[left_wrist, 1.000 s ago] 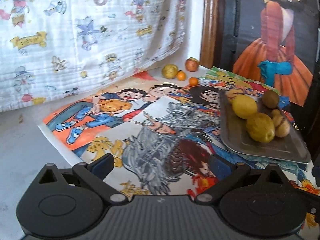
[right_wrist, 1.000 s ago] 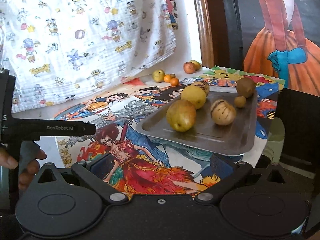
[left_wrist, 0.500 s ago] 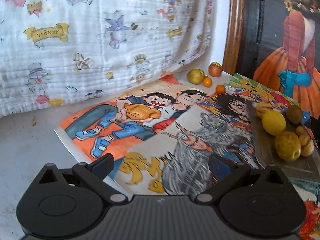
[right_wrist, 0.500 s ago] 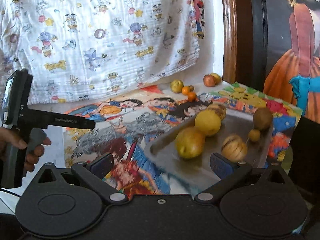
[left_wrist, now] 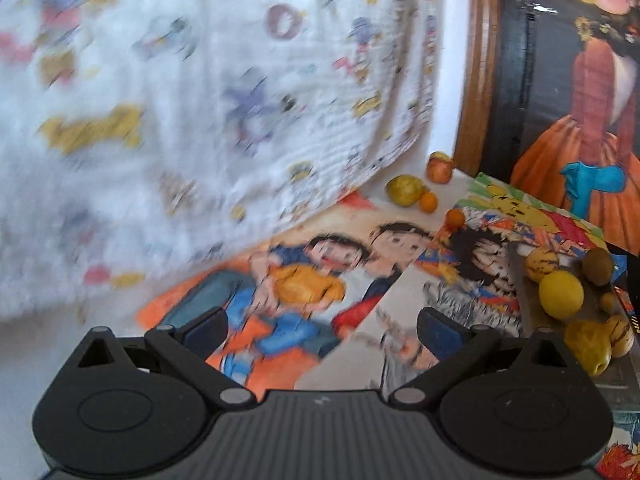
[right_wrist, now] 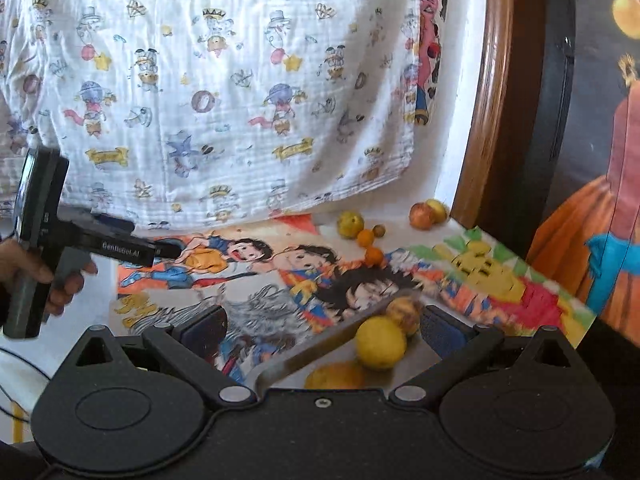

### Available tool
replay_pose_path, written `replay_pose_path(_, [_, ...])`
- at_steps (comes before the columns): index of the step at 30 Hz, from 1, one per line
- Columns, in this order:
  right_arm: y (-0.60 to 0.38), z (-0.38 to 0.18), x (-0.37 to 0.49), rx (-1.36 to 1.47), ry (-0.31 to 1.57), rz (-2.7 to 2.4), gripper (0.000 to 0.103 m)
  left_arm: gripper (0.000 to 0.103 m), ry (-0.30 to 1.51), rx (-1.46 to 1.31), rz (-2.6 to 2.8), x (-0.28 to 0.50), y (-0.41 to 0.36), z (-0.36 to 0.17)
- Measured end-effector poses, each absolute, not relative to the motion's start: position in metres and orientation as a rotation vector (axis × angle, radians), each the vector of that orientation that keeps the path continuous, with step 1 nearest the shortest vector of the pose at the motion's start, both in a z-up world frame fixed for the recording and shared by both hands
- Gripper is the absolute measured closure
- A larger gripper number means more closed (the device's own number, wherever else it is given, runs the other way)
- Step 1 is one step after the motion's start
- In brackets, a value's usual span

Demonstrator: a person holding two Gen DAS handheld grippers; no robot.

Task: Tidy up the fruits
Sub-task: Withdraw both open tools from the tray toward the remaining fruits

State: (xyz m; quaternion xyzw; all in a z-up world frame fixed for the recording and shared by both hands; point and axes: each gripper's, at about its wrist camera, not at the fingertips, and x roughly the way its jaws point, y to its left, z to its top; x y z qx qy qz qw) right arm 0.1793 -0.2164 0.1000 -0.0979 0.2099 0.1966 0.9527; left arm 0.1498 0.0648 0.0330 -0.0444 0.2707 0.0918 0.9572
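A grey metal tray [right_wrist: 316, 352] holds several fruits, among them a yellow lemon [right_wrist: 380, 343] and a striped yellow fruit [right_wrist: 404, 309]. In the left wrist view the tray [left_wrist: 524, 304] is at the right with the lemon [left_wrist: 561, 294] and a brown kiwi [left_wrist: 597, 266]. Loose fruits lie at the far back: a green-yellow fruit [right_wrist: 350, 224], small oranges [right_wrist: 374, 256] and a red-yellow apple [right_wrist: 421, 216]. My right gripper [right_wrist: 320, 328] is open and empty just above the tray's near edge. My left gripper [left_wrist: 320, 328] is open and empty above the cartoon poster.
Colourful cartoon posters [right_wrist: 248, 264] cover the white table. A printed white cloth [right_wrist: 224, 88] hangs behind. A wooden frame [right_wrist: 492, 92] and a dark painted panel [right_wrist: 580, 160] stand at the right. The hand-held left gripper [right_wrist: 80, 240] shows at the left.
Both grippers have moved forward toward the back of the table. The tray has slid lower and closer in the right wrist view and to the right edge in the left wrist view.
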Motion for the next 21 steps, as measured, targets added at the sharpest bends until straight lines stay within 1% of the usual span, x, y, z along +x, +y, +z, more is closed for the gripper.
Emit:
replay_pose_path(6, [-0.214, 0.134, 0.202, -0.319, 0.400, 0.441, 0.001, 0.000, 0.458, -0.029, 0.076, 0.190, 0.063, 0.074])
replay_pose_path(10, [-0.213, 0.137, 0.219, -0.368, 0.406, 0.468, 0.001, 0.000, 0.378, 0.023, -0.023, 0.218, 0.060, 0.091])
replay_pose_path(12, [-0.215, 0.126, 0.227, -0.328, 0.439, 0.489, 0.001, 0.000, 0.346, 0.037, -0.061, 0.233, 0.057, 0.091])
replay_pose_path(15, [-0.215, 0.107, 0.238, -0.320, 0.494, 0.500, 0.001, 0.000, 0.325, 0.060, -0.089, 0.256, 0.051, 0.078])
replay_pose_path(21, [-0.208, 0.089, 0.270, -0.476, 0.543, 0.536, 0.001, 0.000, 0.366, 0.187, -0.128, 0.302, 0.045, 0.057])
